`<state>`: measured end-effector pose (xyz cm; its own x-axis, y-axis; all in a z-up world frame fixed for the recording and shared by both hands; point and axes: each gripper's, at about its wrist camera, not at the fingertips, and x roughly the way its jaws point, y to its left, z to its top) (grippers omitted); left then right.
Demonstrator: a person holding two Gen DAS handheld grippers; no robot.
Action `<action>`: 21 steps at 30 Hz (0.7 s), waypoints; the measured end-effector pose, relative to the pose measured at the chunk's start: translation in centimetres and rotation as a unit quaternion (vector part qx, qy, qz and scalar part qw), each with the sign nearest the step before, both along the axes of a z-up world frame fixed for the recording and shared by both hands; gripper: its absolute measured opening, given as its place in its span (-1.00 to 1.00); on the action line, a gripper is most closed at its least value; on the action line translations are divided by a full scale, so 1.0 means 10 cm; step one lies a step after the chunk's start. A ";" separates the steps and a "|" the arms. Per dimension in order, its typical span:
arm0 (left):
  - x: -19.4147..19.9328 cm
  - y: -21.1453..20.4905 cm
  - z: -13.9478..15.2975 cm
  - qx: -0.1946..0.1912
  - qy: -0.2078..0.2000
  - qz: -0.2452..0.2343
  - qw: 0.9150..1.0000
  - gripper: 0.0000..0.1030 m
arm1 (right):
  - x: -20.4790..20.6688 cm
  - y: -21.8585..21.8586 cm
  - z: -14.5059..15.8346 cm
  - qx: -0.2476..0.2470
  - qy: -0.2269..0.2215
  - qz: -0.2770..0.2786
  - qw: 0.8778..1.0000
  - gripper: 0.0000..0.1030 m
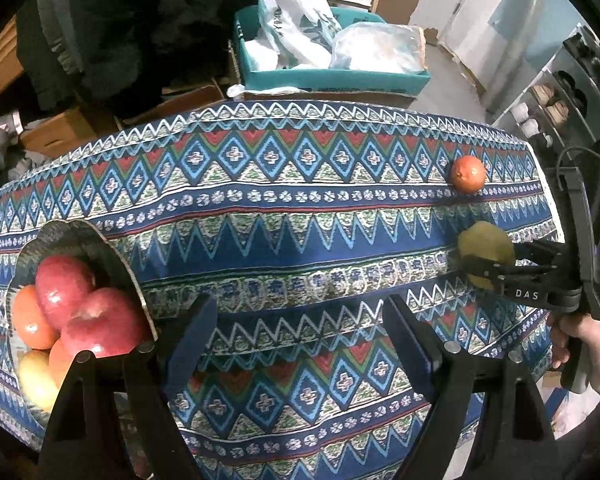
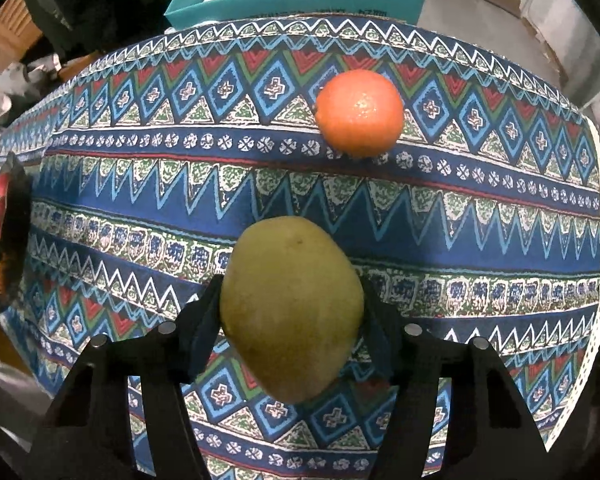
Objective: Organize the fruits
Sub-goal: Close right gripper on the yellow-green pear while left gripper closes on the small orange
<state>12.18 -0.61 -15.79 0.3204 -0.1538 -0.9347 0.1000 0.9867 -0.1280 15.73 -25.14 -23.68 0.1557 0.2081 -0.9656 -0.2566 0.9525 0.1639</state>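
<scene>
The right gripper (image 2: 292,312) is clamped on a green pear (image 2: 292,304), one finger against each side, low over the patterned tabletop (image 2: 500,240). Beyond the pear an orange (image 2: 359,113) lies on the cloth, well apart from it. The left gripper (image 1: 300,328) holds its fingers wide apart with nothing between them, just beside a bowl (image 1: 80,236) of red apples (image 1: 100,324) and other fruit.
</scene>
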 end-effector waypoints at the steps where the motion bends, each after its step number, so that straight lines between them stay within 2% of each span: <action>1: 0.00 -0.03 0.00 -0.001 -0.001 -0.002 1.000 0.67 | -0.01 -0.03 0.00 0.000 0.000 -0.002 1.000 0.23; 12: 0.15 -0.44 0.05 -0.009 -0.006 -0.031 0.999 0.67 | -0.06 -0.76 0.39 0.007 -0.045 -0.049 0.998 0.22; 21: 0.40 -1.01 0.17 0.001 -0.026 -0.083 0.996 0.67 | 0.17 -1.18 0.80 -0.009 -0.068 -0.061 0.996 0.22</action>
<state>16.16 -10.71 -14.14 0.3383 -0.2070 -0.9180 0.2680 0.9563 -0.1169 17.40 -36.96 -15.70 0.3090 0.1633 -0.9370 -0.1573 0.9804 0.1190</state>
